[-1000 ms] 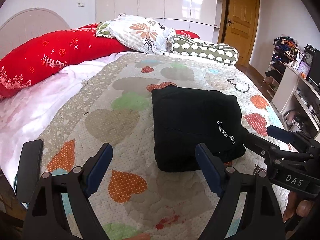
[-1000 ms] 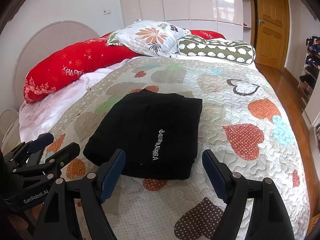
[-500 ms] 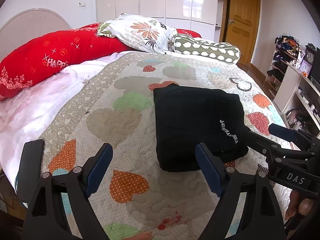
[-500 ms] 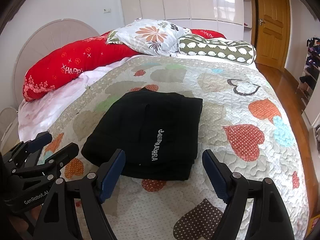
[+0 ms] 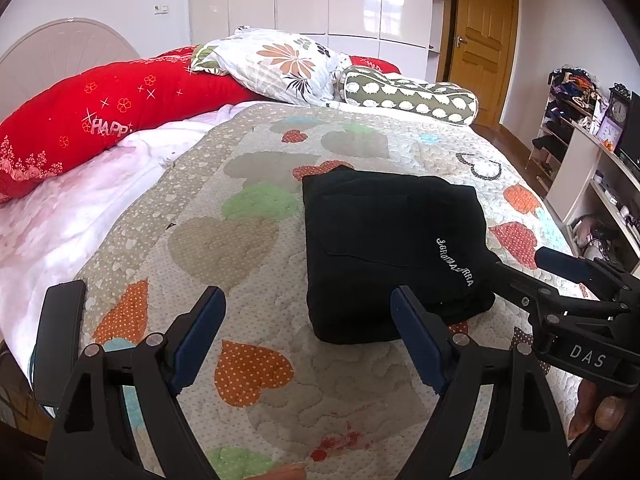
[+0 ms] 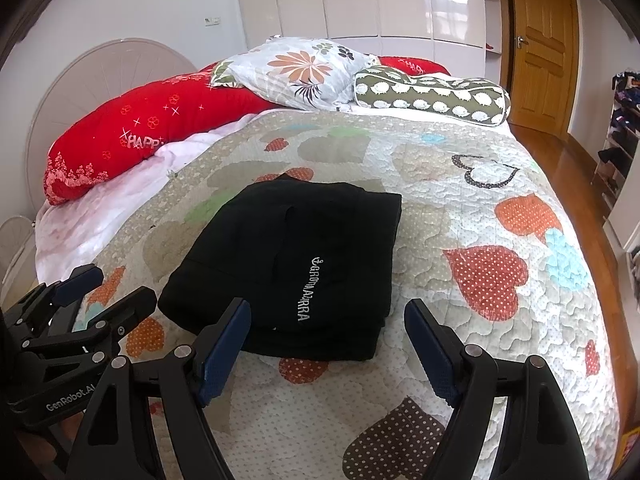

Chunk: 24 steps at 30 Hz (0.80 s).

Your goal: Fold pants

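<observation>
The black pants lie folded into a compact rectangle on the heart-patterned quilt, white lettering on top. They also show in the right wrist view. My left gripper is open and empty, held above the quilt just in front of the pants' near left corner. My right gripper is open and empty, just in front of the pants' near edge. The right gripper shows at the right edge of the left wrist view; the left gripper shows at the lower left of the right wrist view.
A long red pillow, a floral pillow and a green patterned bolster lie at the head of the bed. Shelves with clutter stand to the right. A wooden door is at the back right.
Both grippers have drawn back slightly from the folded pants and stay open. The pants have not moved.
</observation>
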{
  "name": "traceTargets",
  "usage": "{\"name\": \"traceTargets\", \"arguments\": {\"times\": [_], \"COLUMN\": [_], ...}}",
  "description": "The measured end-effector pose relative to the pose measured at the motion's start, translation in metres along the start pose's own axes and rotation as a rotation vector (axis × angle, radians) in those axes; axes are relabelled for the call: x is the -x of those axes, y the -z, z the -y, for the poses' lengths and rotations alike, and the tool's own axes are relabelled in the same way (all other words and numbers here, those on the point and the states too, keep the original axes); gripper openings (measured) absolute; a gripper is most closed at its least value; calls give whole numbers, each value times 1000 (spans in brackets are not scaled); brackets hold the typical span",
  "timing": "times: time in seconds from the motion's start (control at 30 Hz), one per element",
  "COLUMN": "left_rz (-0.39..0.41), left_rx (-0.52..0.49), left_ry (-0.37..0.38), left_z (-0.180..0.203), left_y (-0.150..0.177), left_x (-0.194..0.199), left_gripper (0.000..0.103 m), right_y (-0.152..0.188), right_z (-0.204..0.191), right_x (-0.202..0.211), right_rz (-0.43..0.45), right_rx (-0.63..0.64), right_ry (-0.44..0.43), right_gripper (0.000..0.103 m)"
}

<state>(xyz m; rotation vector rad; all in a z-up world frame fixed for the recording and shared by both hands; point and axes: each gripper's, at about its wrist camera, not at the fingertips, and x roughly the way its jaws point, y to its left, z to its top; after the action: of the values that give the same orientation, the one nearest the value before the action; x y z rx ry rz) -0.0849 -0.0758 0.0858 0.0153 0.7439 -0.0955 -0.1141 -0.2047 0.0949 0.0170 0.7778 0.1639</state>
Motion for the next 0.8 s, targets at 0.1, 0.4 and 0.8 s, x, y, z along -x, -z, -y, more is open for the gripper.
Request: {"name": "traceTargets", "arguments": {"times": [0.1,0.4,0.8], "left_rz": [1,0,-3], "left_rx": [-1,-5,-10], "left_ry": [1,1,7], "left_z": [0,3,3], "left_y": [0,0,1], "left_x": [0,0,-1], "left_gripper": [85,85,85], "right_y": [1,2,3], "right_z": [0,0,0], "right_x": [0,0,-3], "right_rz": [-3,-4,-20], "right_rx": [2,-2,2], "right_ry": [-1,1,1], "right_gripper": [81,81,81]}}
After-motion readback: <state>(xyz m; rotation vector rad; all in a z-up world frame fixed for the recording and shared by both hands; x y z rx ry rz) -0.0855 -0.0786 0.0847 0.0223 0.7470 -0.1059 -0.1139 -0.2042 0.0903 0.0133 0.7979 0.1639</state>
